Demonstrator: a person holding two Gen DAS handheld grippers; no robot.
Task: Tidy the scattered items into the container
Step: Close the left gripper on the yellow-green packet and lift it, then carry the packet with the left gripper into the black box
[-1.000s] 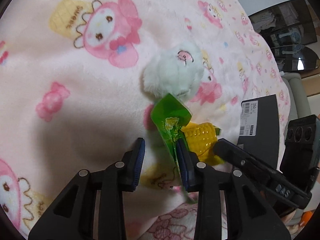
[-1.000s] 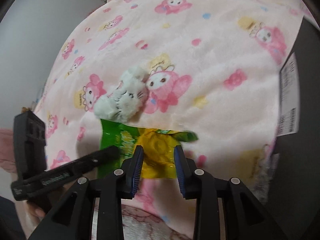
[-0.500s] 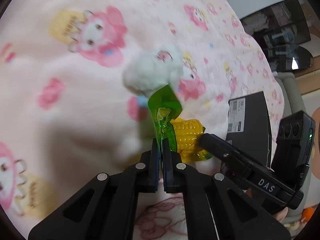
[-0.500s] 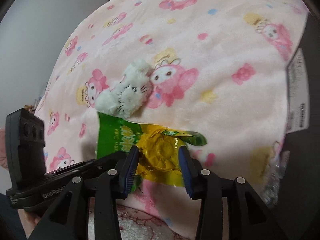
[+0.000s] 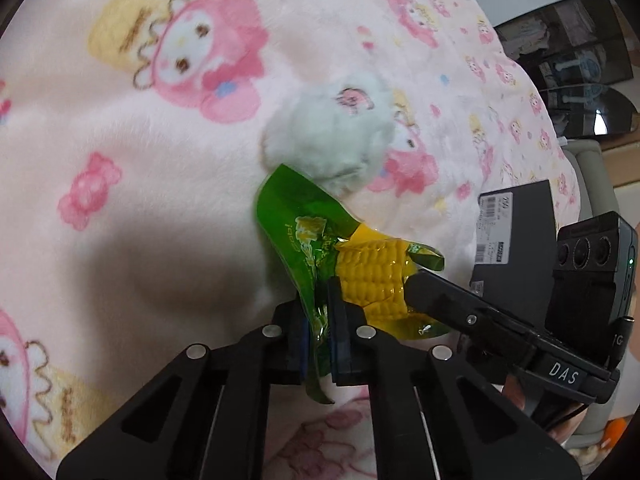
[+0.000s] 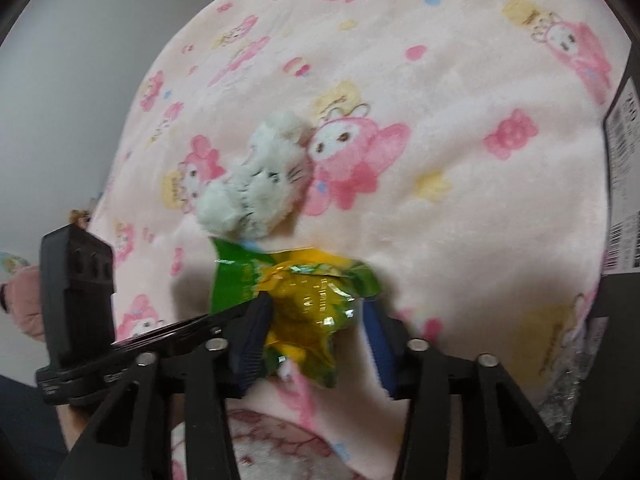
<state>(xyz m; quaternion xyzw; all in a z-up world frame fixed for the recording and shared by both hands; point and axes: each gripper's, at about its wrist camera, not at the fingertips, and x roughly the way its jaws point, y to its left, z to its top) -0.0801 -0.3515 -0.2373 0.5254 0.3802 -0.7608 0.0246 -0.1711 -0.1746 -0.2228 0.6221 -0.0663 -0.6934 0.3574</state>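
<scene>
A green and yellow corn snack packet (image 5: 340, 256) lies on a pink cartoon blanket (image 5: 140, 160). My left gripper (image 5: 319, 320) is shut on the packet's green edge. In the right wrist view the packet (image 6: 304, 300) sits between the open fingers of my right gripper (image 6: 316, 328), which straddle its yellow part. A white fluffy cat plush (image 5: 332, 136) lies just beyond the packet and touches it; it also shows in the right wrist view (image 6: 256, 184).
A black container (image 5: 516, 236) with a white barcode label stands at the right; its edge shows in the right wrist view (image 6: 624, 184). The other gripper's body crosses each view low down. Dark furniture stands beyond the bed's far right.
My left gripper closed on the packet's green edge and has lifted it slightly. My right gripper opened wider around the packet's yellow part.
</scene>
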